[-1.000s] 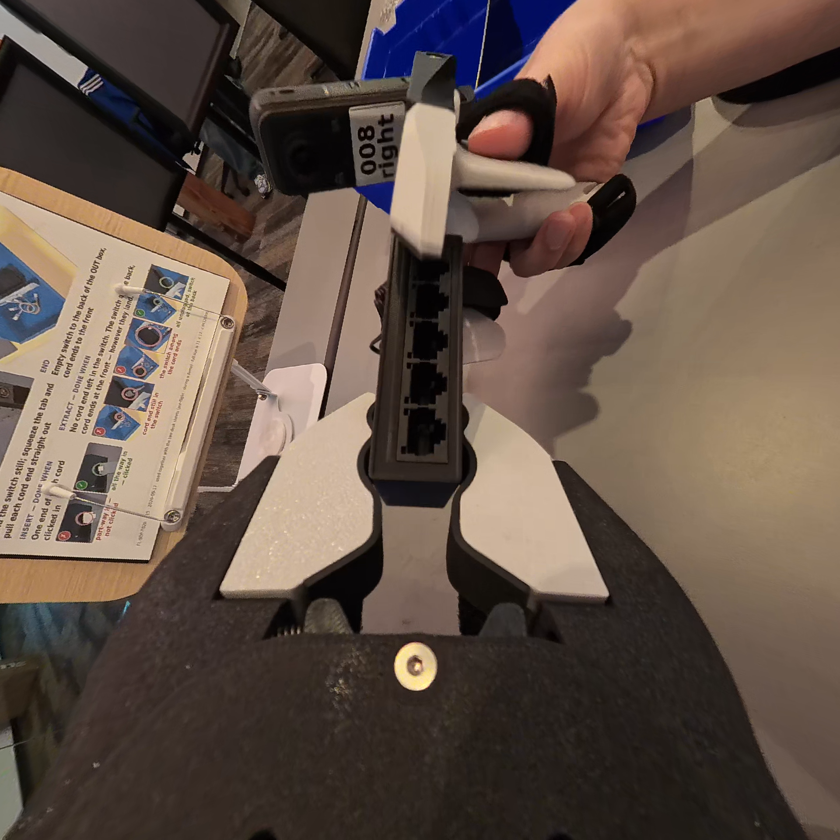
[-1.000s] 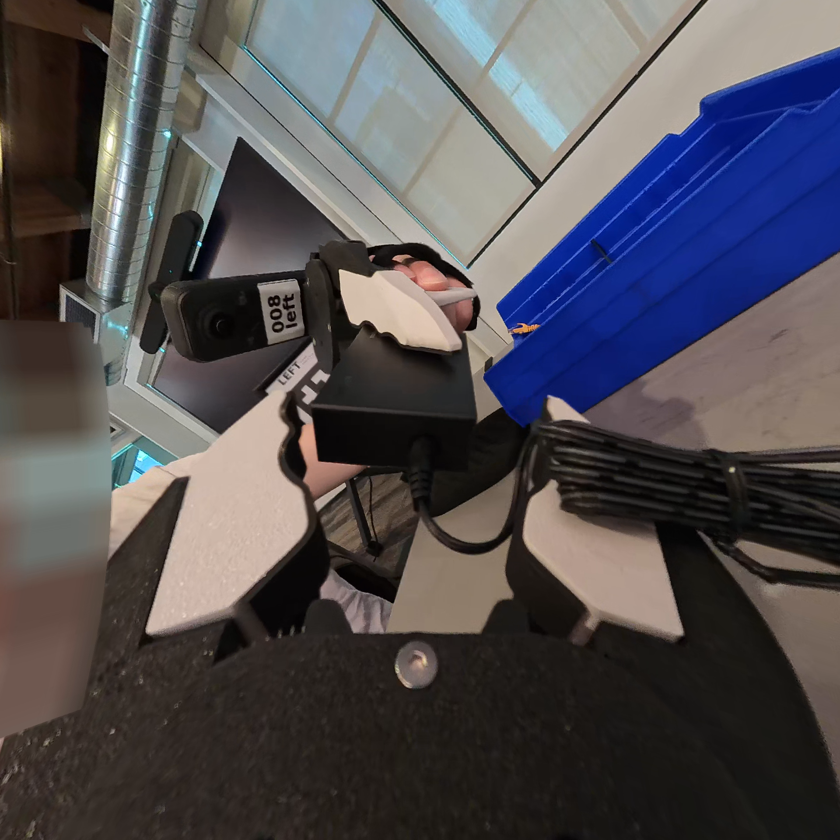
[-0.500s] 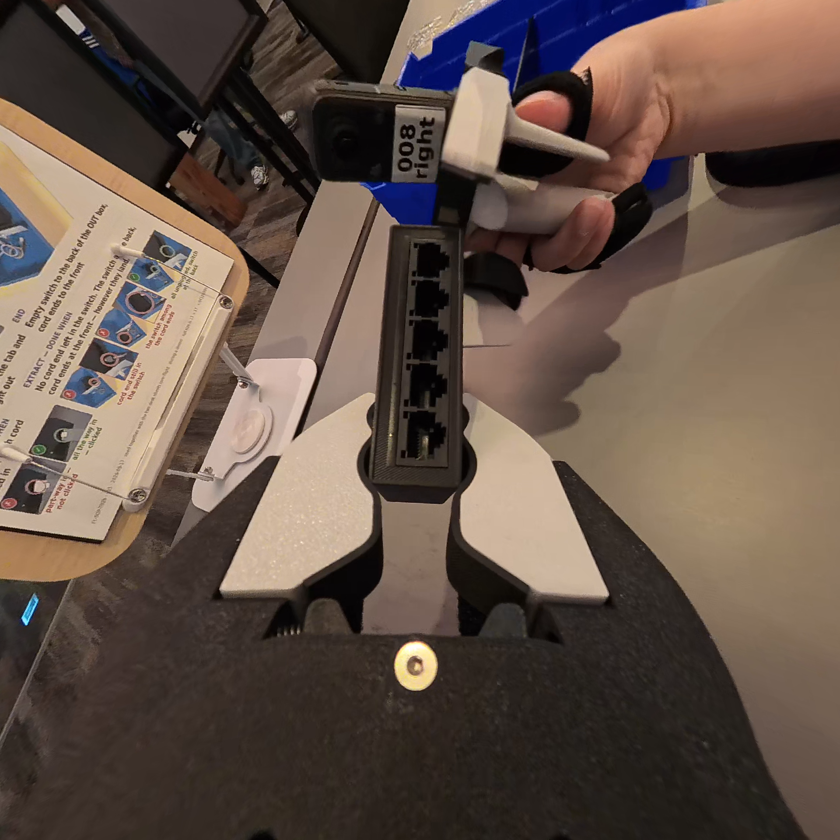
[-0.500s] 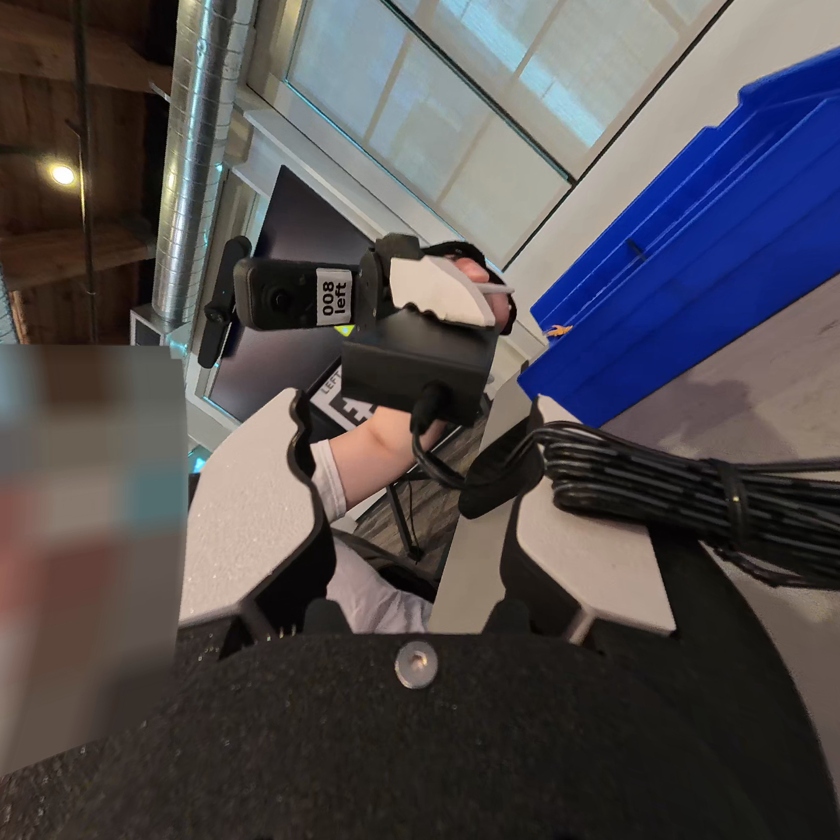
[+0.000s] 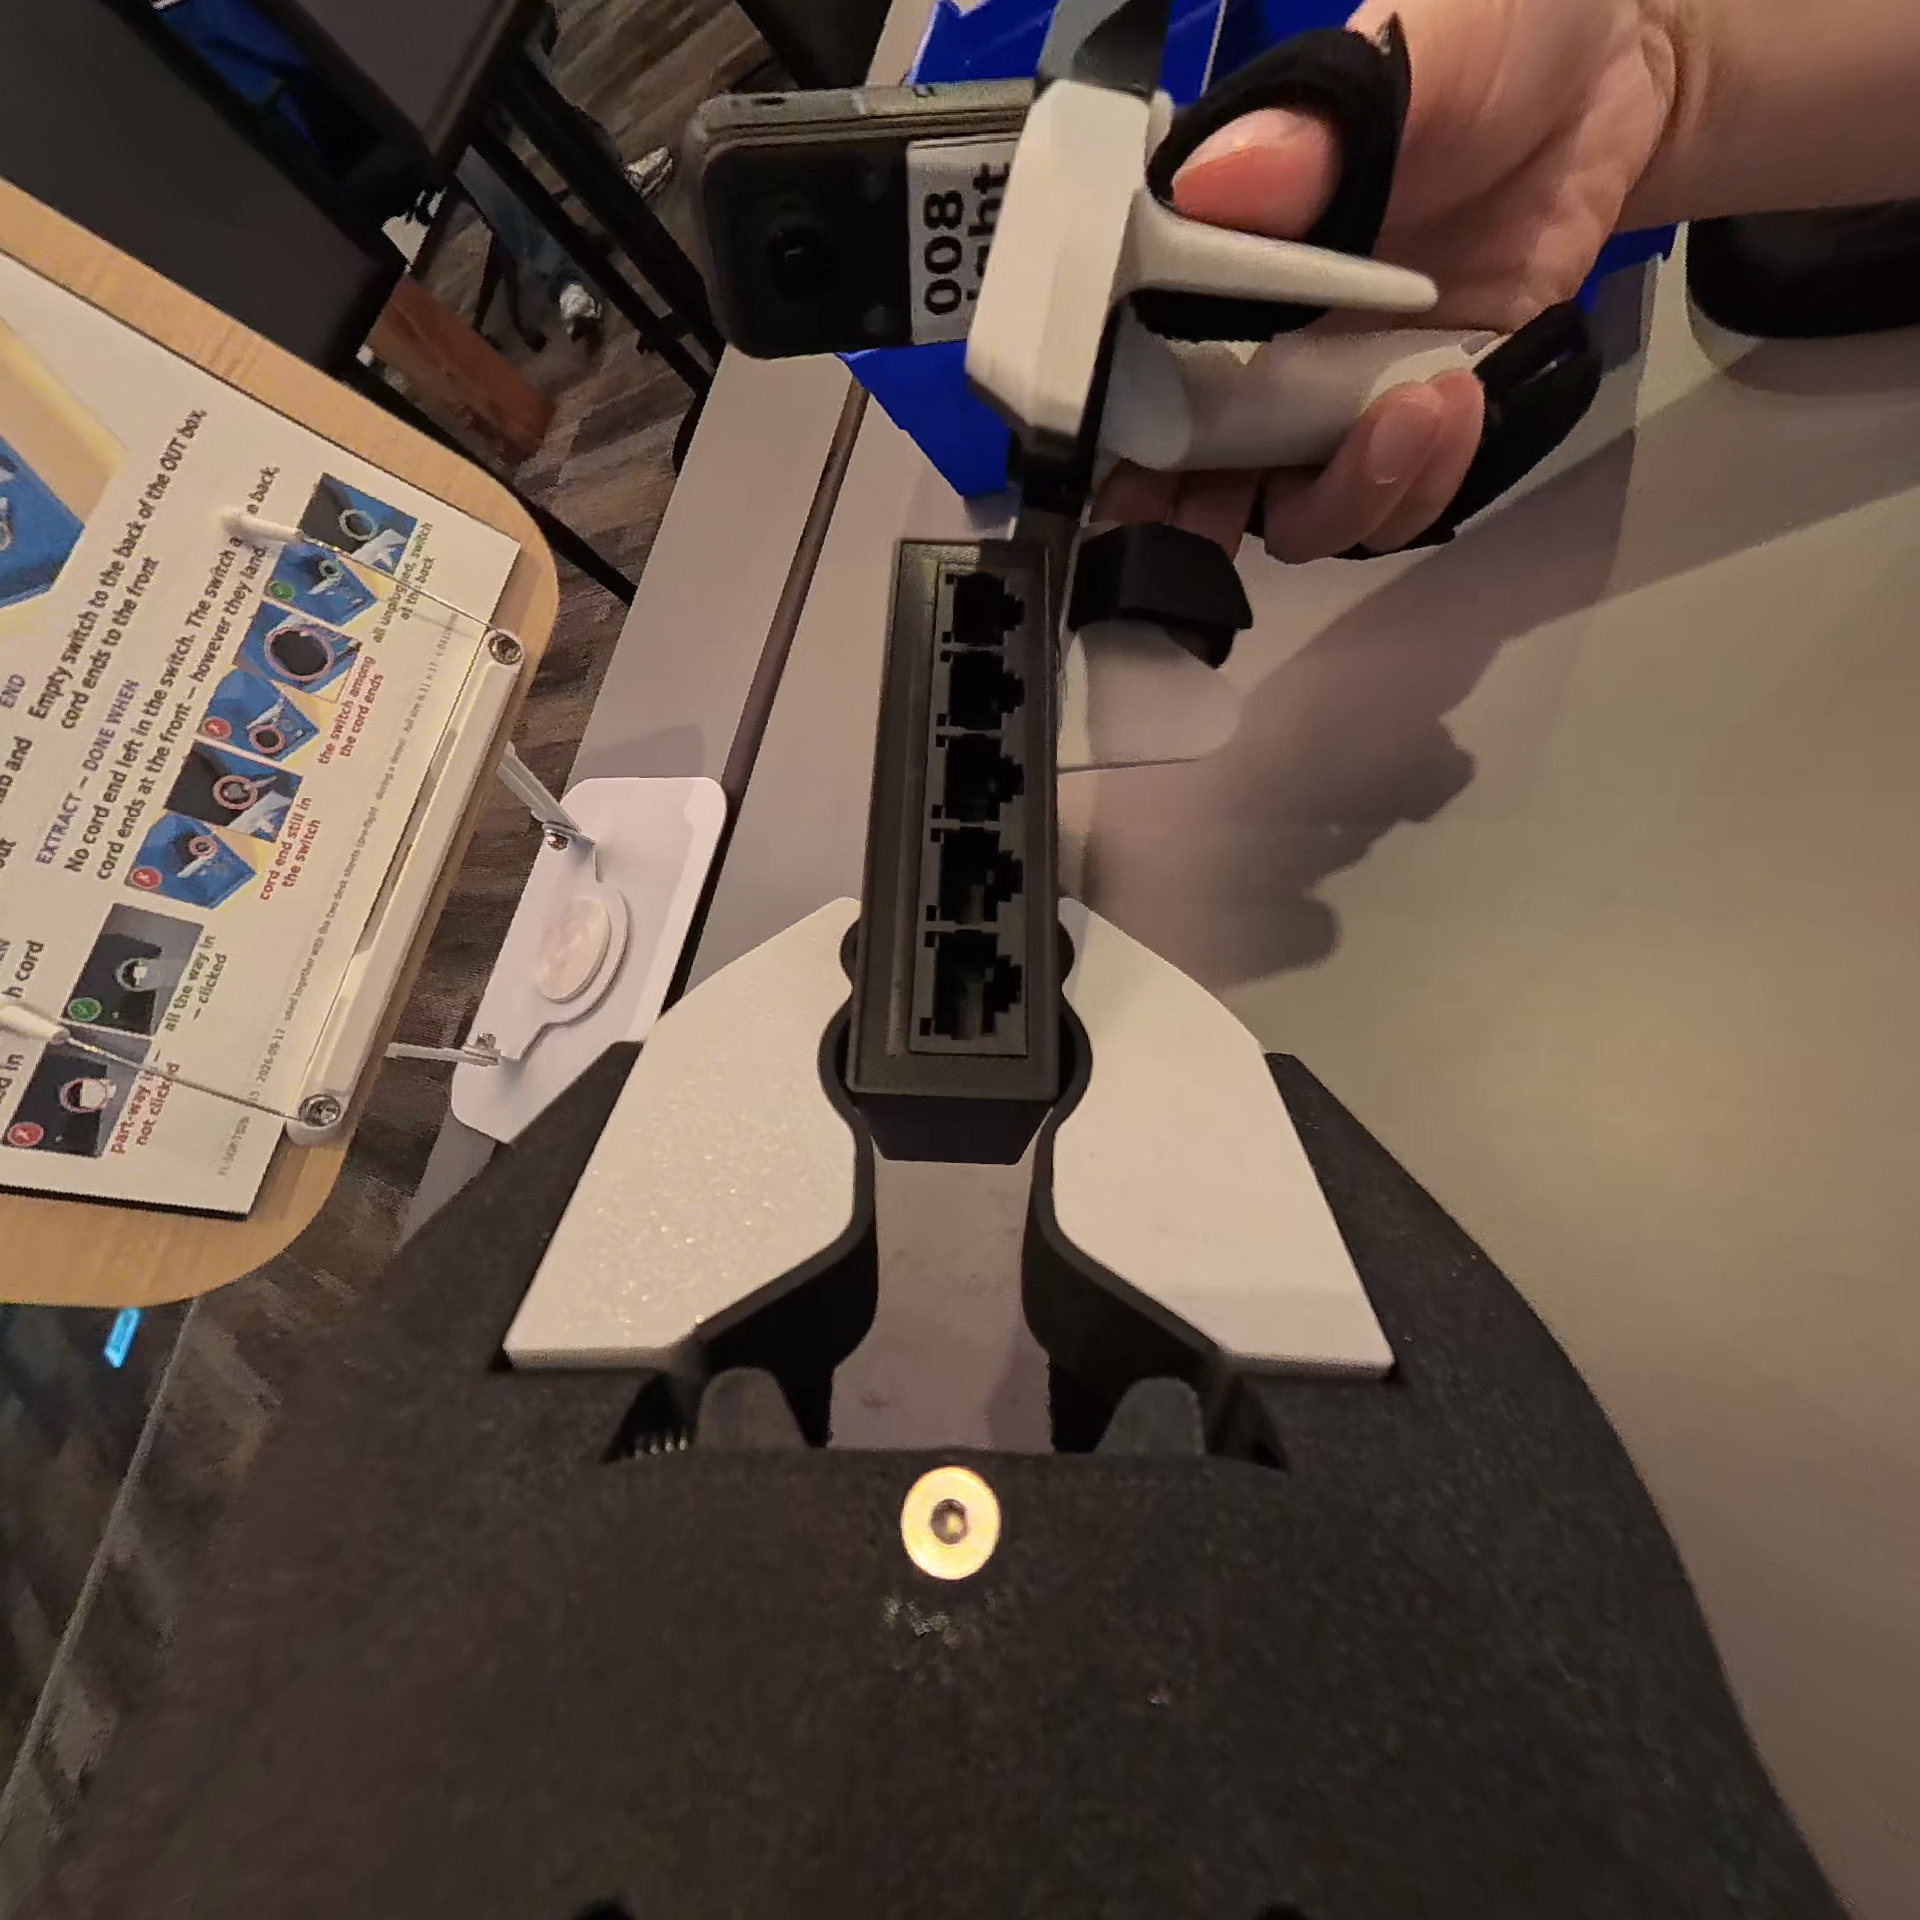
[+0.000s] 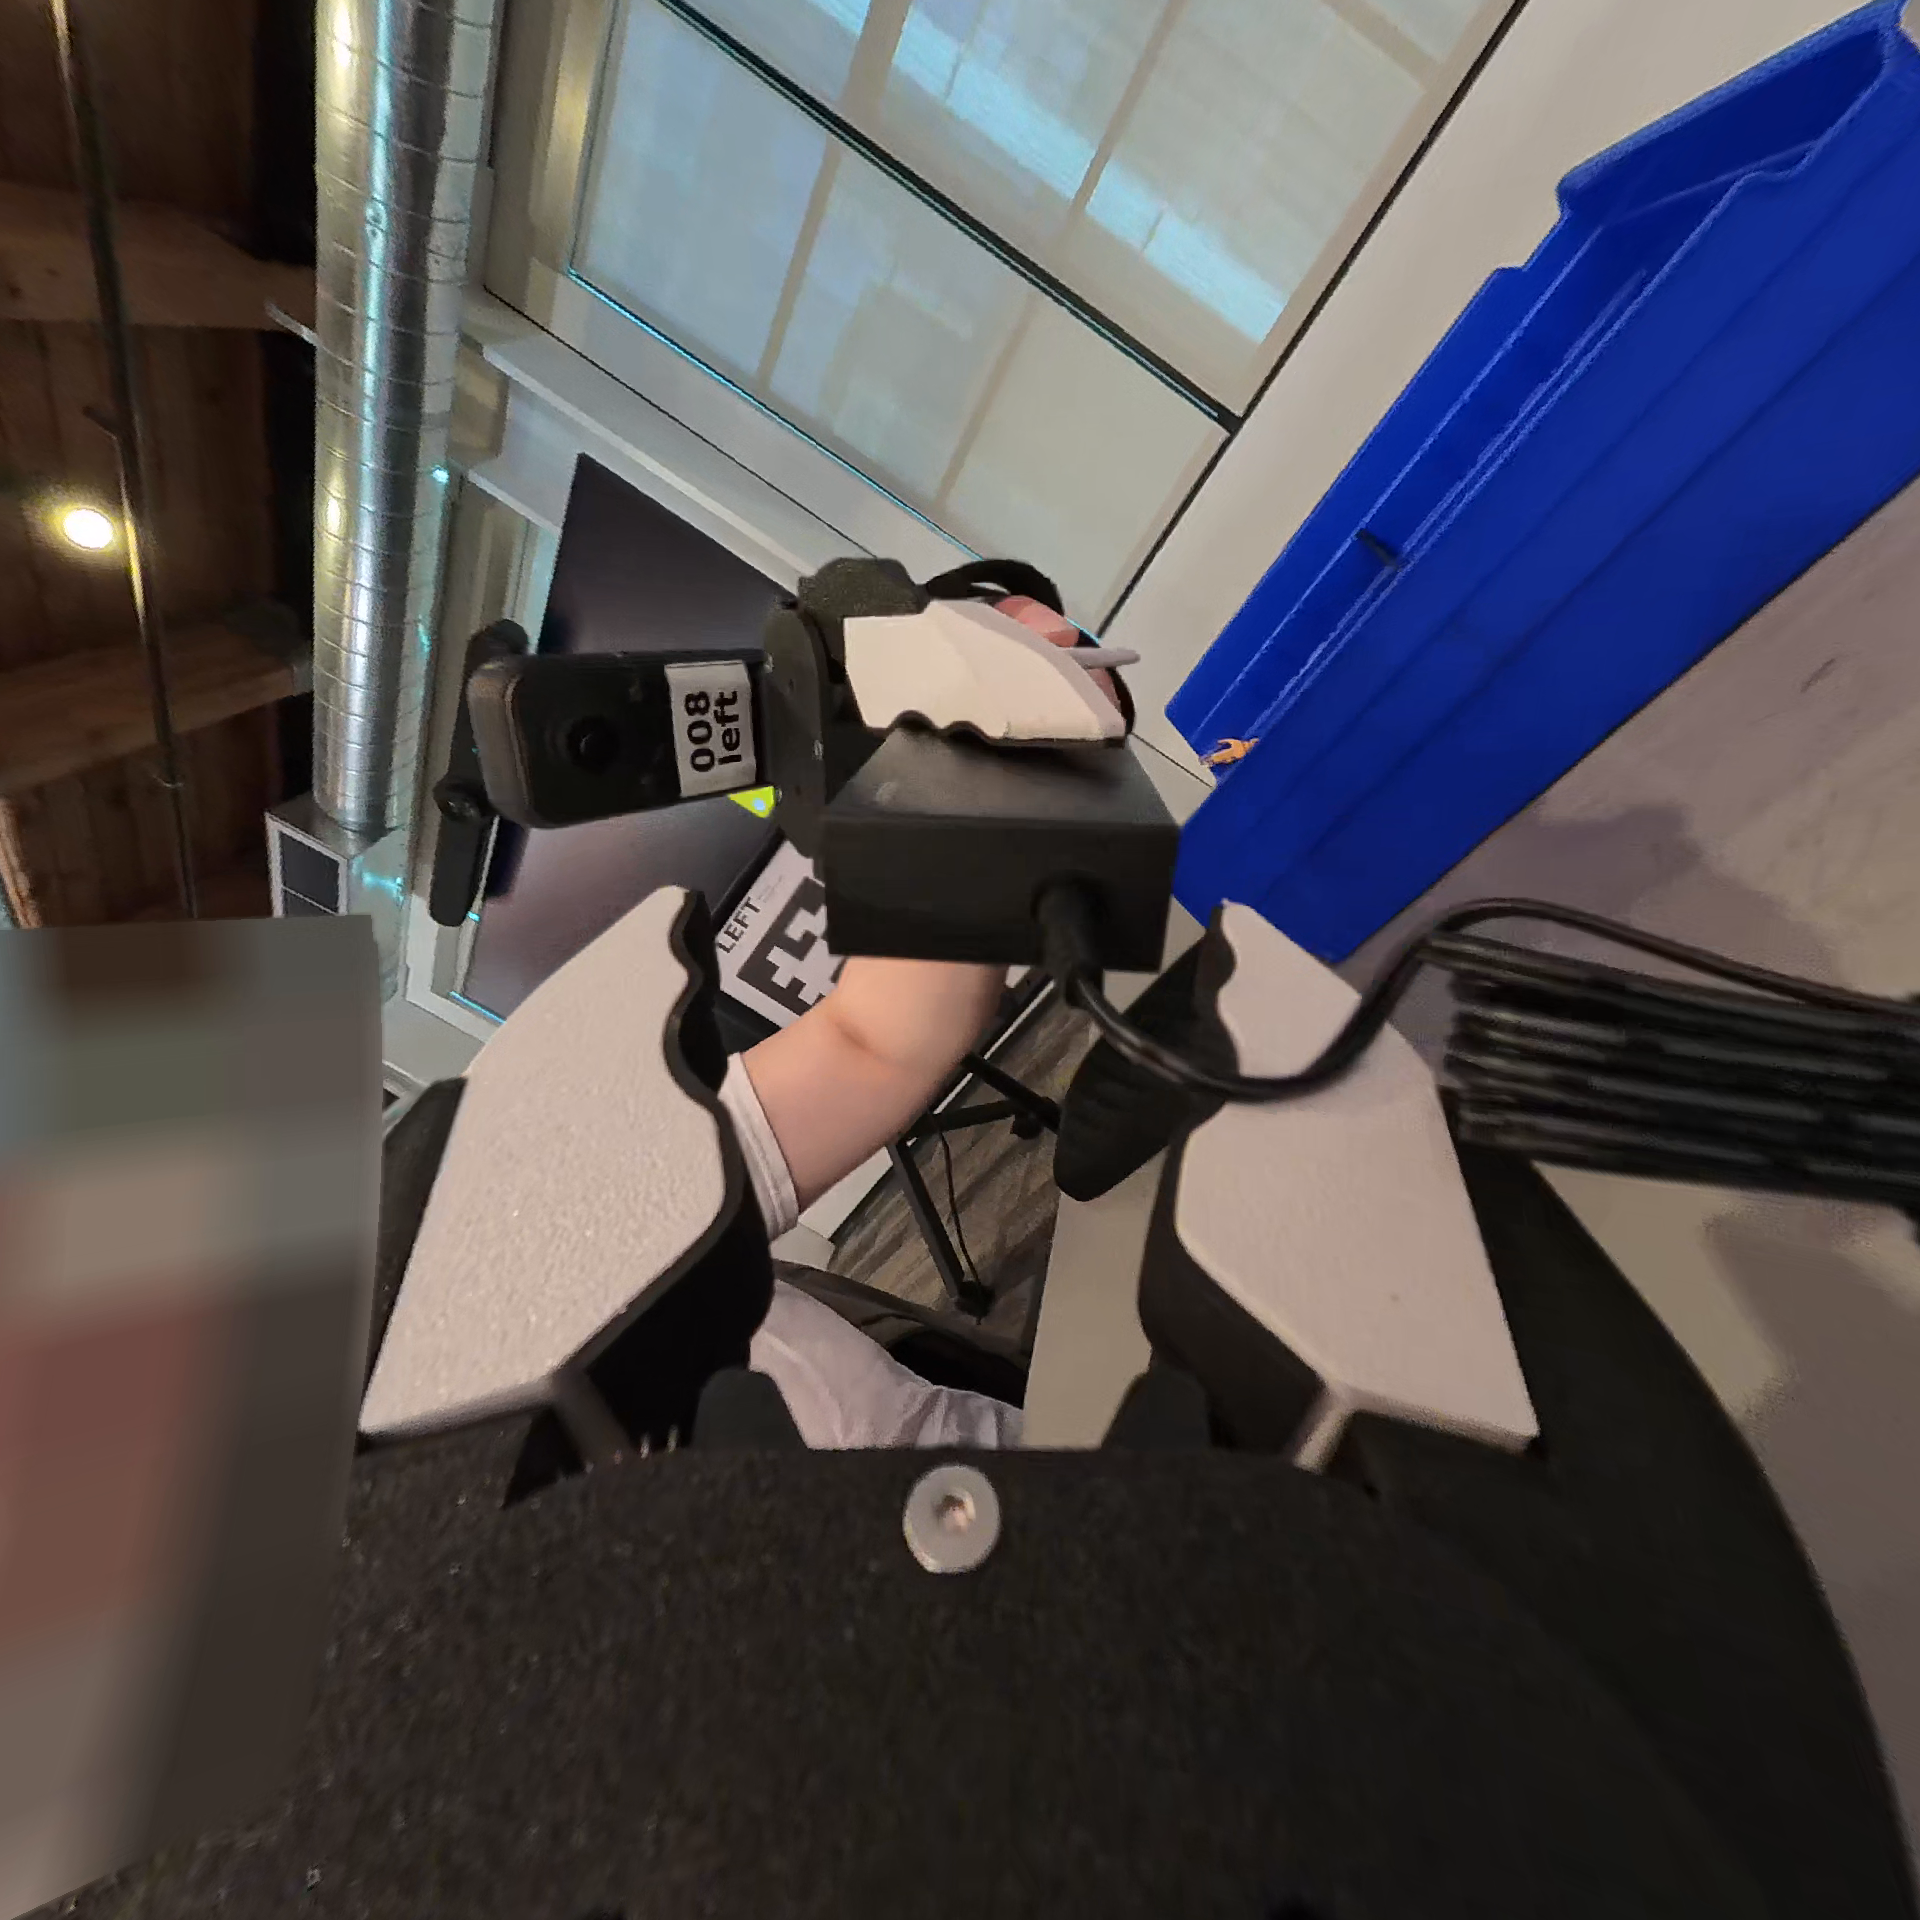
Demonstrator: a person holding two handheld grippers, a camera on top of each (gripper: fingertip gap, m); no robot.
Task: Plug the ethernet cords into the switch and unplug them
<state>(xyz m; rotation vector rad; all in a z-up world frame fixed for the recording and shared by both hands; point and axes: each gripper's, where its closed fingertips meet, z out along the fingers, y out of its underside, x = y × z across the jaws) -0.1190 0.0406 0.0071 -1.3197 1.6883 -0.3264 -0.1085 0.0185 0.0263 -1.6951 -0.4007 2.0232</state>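
Switch (image 5: 961, 821): black, all ports empty, clamped end-on in your left gripper (image 5: 956, 997), lifted over table (image 5: 1558, 935).
Change: right gripper (image 6: 951, 997) moved closer, jaws narrowed but empty.
Cord (image 6: 1662, 1070): bundled on table; plug-in not begun.

A laminated instruction sheet (image 5: 187, 790) with printed lines of black, red and green writing and small photo panels lies on a wooden board beyond the worktop's left edge. A white sticker (image 5: 951, 244) with black characters sits on the camera of the right gripper. A similar white sticker (image 6: 715, 730) sits on the left gripper's camera, and a white card (image 6: 784, 951) with a black square code pattern and a short word sits beneath it.
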